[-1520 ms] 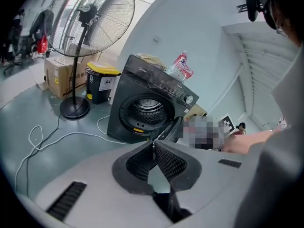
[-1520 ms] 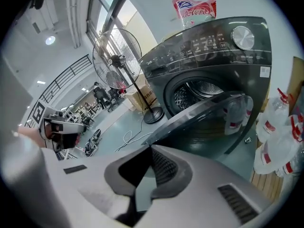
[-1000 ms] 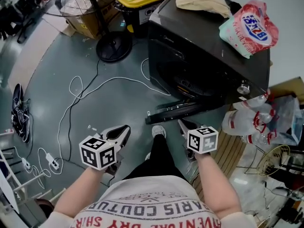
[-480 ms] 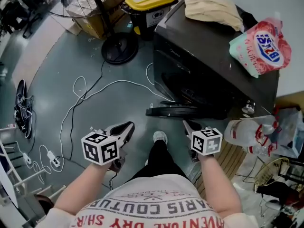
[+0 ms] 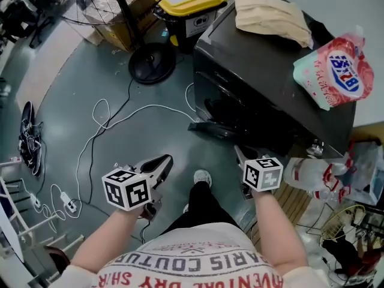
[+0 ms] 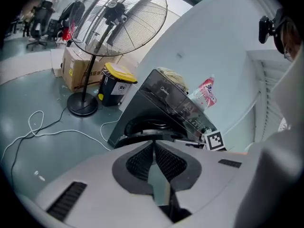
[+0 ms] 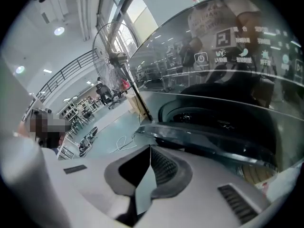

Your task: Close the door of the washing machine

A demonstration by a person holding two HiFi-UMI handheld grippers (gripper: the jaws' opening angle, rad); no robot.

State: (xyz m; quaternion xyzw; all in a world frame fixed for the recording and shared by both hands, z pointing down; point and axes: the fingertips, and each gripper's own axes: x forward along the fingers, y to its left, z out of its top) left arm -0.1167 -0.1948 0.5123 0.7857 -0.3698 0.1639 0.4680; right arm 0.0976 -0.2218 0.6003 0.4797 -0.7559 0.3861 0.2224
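Left gripper view: "Midea" on washer (image 6: 153,93)

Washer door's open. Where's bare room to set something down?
Bare floor between the white cable, the open door and the shoe. Also the washer top between the beige cloth and the detergent bag. Crowded: plastic bags right of the washer; fan base and yellow-lidded bin beside it.

Even, bright daylight filled the head view; both gripper views bent strongly at their dark, vignetted edges.
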